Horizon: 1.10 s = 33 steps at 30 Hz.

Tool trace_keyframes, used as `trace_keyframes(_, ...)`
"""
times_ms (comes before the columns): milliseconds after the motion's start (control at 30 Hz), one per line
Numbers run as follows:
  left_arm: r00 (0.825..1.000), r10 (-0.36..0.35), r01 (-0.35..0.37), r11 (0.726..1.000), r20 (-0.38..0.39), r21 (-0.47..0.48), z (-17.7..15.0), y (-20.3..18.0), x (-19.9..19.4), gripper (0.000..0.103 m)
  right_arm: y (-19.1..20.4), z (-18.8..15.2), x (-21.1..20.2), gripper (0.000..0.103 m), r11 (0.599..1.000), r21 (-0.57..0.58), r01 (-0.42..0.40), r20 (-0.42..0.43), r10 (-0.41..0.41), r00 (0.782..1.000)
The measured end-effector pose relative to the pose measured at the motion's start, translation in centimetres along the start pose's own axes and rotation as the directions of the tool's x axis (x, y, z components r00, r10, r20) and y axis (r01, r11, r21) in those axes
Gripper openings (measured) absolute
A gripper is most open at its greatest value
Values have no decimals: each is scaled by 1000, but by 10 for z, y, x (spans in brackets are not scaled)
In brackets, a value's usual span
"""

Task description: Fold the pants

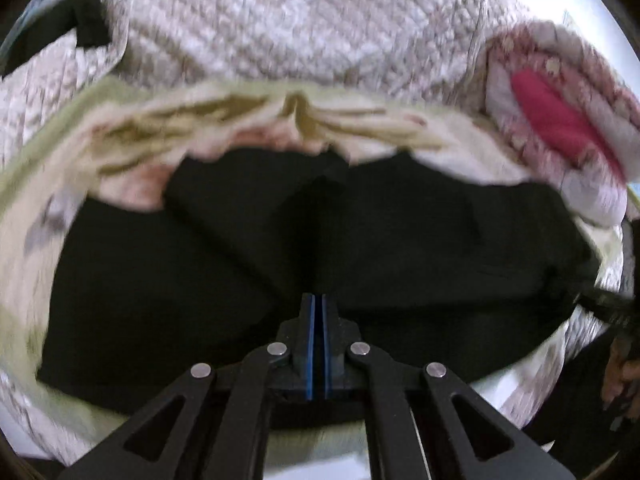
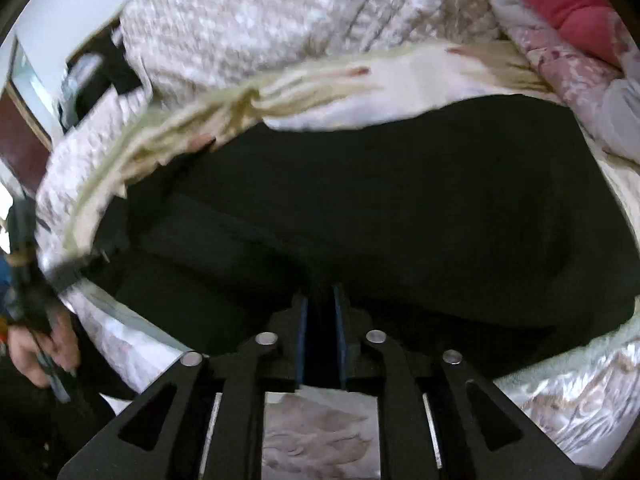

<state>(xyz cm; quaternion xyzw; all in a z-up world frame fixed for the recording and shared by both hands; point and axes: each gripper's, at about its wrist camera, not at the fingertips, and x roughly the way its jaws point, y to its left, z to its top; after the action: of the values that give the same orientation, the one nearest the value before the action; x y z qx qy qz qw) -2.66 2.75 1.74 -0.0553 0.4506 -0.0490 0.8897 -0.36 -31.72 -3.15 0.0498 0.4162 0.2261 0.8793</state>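
Centrally, black pants (image 1: 360,240) lie on bedding; left gripper (image 1: 319,300) fingers closed together, right gripper (image 2: 320,296) fingers narrowly parted, neither visibly holding fabric.

Matt black cloth pants (image 1: 360,232) on quilted (textured) bedspread (image 1: 280,20).

Soft daylight, heavy motion blur — fisheye warping and dark corners.

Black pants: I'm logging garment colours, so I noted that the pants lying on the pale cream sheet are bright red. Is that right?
Not quite. The pants lying on the pale cream sheet are black fabric, not bright red, as the left wrist view shows. The only reddish thing is a pink patch in the bundled quilt at the right.
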Motion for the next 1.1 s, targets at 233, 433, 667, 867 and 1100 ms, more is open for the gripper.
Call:
trace_keyframes(233,998,-9,14,996,60,-89,7,14,-24,25,-6,-14,-25,50,996,85,-19,99,10,995)
trace_keyframes(433,995,20,-17,999,96,-28,55,-2,-6,48,-34,-24,-37,50,964,266,18,134,-56,989)
trace_keyframes(667,995,97,-93,988,-30,120,85,-38,71,46,-60,-31,-52,50,922,382,64,189,-146,971)
trace_keyframes(867,987,152,-157,984,56,90,80,-32,54,4,-70,-33,-53,50,905,423,51,195,-146,970)
trace_keyframes(1100,944,217,-165,963,248,-212,19,35,-54,4,-79,-33,-54,50,886,462,45,210,-159,965)
